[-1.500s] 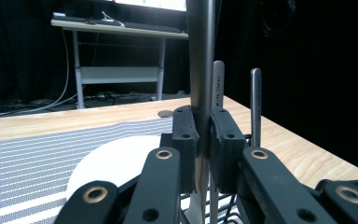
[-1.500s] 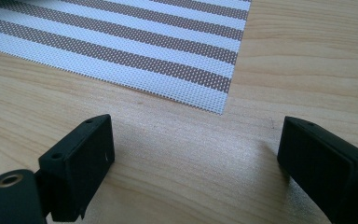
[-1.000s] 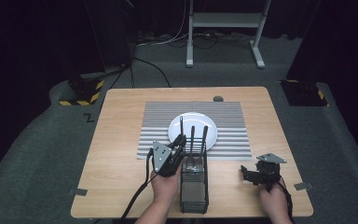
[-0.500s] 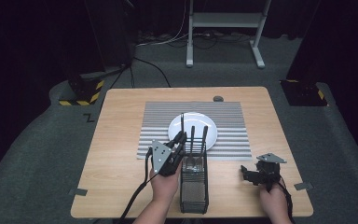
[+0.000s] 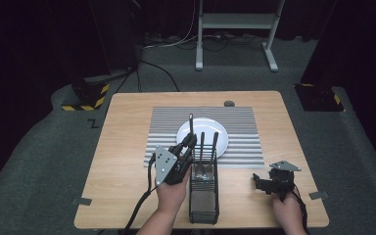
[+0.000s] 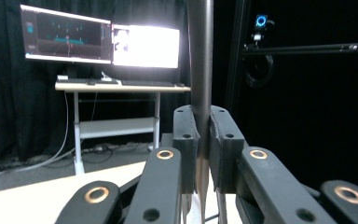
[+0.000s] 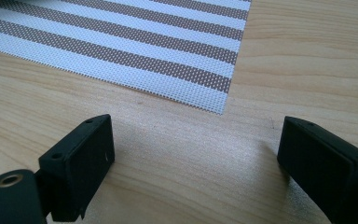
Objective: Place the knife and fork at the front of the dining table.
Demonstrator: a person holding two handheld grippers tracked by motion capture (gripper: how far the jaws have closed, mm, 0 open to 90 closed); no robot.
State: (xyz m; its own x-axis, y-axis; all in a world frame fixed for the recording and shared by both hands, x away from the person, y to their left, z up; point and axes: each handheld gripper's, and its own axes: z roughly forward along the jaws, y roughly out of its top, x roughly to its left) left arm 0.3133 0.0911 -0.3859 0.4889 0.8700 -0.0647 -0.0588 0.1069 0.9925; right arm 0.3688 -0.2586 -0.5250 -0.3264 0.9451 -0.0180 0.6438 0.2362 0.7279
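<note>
From above, the left gripper (image 5: 188, 142) has its fingers clamped on a dark utensil handle (image 5: 191, 125) sticking up over the wire basket (image 5: 204, 200) near the plate (image 5: 220, 128), the left gripper view shows that handle (image 6: 200, 56) pinched upright, and the right gripper (image 7: 193, 172) hangs spread wide over bare counter (image 7: 177, 177) beside the striped mat (image 7: 121, 42).

In the left gripper view, the dark utensil handle (image 6: 200, 56) ran out past the top edge, and its lower end was hidden between the pads, so we could not tell what kind of utensil it was. In the high view, the mesh caddy (image 5: 204, 196) hid the lower parts of the two utensils (image 5: 208, 147) standing in it, and the bottom edge cut off both forearms. In the right gripper view, the striped mat (image 7: 121, 42) was cut off at the top and left edges.
</note>
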